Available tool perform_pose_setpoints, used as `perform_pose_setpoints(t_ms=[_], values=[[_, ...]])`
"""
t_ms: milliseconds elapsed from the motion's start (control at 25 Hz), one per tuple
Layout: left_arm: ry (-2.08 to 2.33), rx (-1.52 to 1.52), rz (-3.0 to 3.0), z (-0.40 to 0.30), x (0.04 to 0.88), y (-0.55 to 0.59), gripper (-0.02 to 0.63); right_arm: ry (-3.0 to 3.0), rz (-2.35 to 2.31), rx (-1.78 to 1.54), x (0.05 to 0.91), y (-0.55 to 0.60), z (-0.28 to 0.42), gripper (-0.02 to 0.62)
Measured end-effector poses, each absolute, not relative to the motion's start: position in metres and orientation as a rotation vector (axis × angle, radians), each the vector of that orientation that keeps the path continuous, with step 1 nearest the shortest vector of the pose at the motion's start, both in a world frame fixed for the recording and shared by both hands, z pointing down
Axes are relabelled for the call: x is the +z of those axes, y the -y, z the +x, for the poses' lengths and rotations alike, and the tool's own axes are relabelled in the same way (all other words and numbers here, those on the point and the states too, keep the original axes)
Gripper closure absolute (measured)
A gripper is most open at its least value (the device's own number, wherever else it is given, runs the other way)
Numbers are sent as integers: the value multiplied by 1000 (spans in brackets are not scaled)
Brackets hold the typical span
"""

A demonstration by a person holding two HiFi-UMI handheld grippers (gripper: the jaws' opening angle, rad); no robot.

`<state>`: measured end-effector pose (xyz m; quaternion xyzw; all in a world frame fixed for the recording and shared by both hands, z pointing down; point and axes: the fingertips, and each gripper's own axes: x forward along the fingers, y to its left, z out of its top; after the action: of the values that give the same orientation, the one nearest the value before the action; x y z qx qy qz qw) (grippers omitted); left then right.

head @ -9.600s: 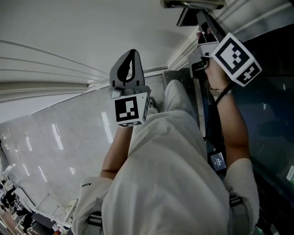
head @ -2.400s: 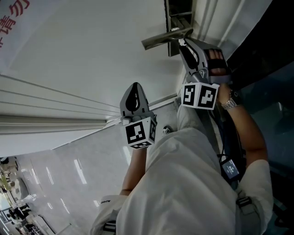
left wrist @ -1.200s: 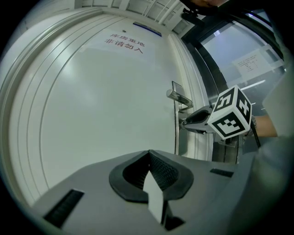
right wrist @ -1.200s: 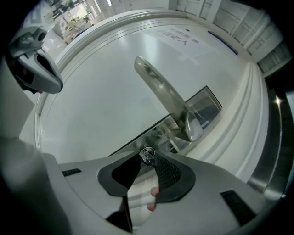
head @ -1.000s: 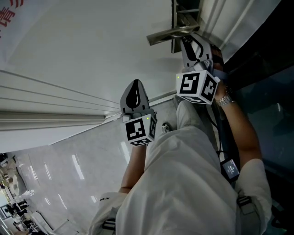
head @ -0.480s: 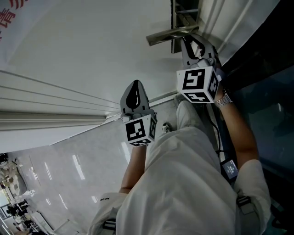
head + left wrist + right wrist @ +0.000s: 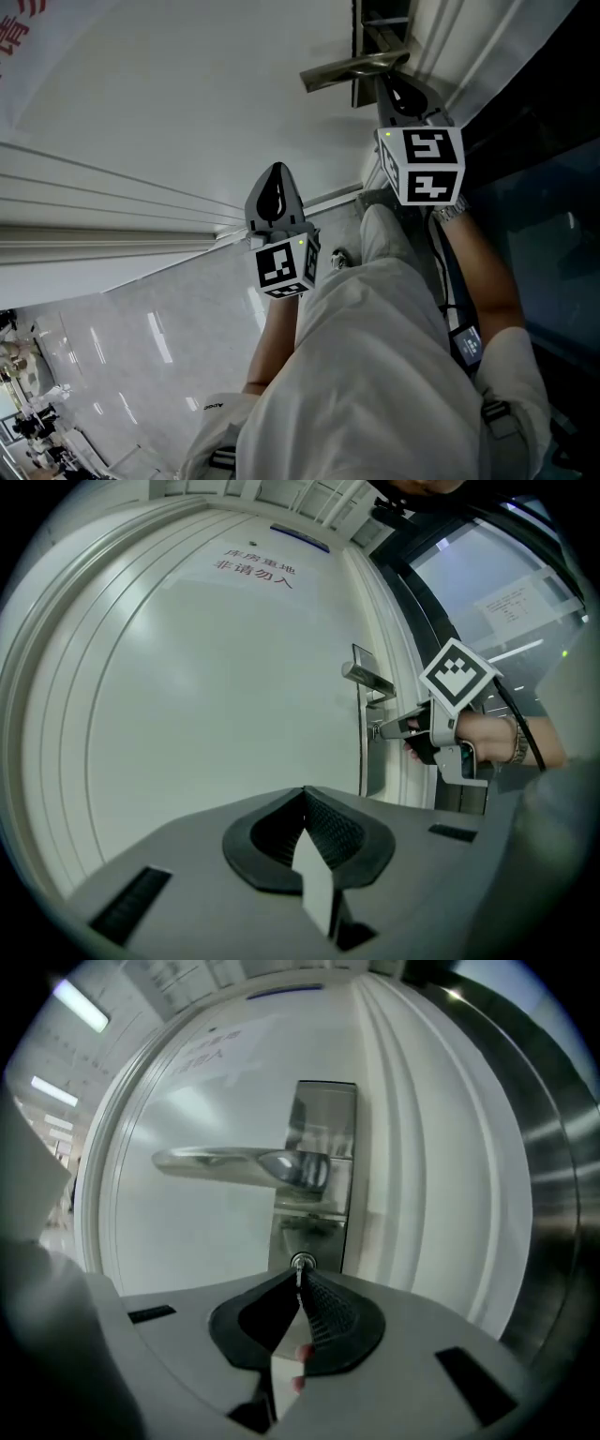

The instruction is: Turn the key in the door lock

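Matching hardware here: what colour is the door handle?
Shiny silver door handle; best in right gripper view.

left gripper (image 7: 305, 803): grey body across the bottom edge, jaws closed pad to pad.
door (image 7: 206, 696): white, panelled with raised mouldings, fills the left and centre.
sign (image 7: 253, 567): red lettering high on the door, beneath a blue strip (image 7: 300, 538).
handle (image 7: 368, 679): metal lever on a narrow lock plate (image 7: 362, 761) at the door's right edge.
right gripper (image 7: 386, 730): tips at the plate just below the handle, jaws lately closing, what lies between them too small to tell; marker cube (image 7: 457, 677) above the hand (image 7: 483, 736).
glass pane (image 7: 450, 569): right of the door frame, paper notice (image 7: 511, 600) on it.
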<state>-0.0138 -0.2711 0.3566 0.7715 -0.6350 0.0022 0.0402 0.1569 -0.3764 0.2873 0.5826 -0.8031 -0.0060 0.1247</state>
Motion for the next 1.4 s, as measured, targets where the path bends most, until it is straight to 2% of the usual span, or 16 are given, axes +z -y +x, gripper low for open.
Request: perform_pose_setpoints(t_ms=[600, 960, 1040, 1160, 1320, 1400], values=[[1947, 16, 2362, -14, 358, 273, 600, 2737, 1642, 1474, 291, 378, 162, 584], [1953, 12, 2363, -12, 357, 272, 600, 2760, 1506, 2100, 294, 380, 165, 583], [1946, 10, 2372, -9, 357, 271, 600, 2797, 1495, 2020, 293, 381, 165, 583], [1938, 5, 2380, -7, 356, 272, 600, 2840, 1528, 1665, 290, 377, 163, 575], [1929, -2, 2389, -3, 356, 272, 600, 2873, 1485, 1284, 291, 368, 161, 475], [1924, -5, 2397, 1, 355, 272, 600, 2831, 1509, 1027, 296, 364, 164, 448]])
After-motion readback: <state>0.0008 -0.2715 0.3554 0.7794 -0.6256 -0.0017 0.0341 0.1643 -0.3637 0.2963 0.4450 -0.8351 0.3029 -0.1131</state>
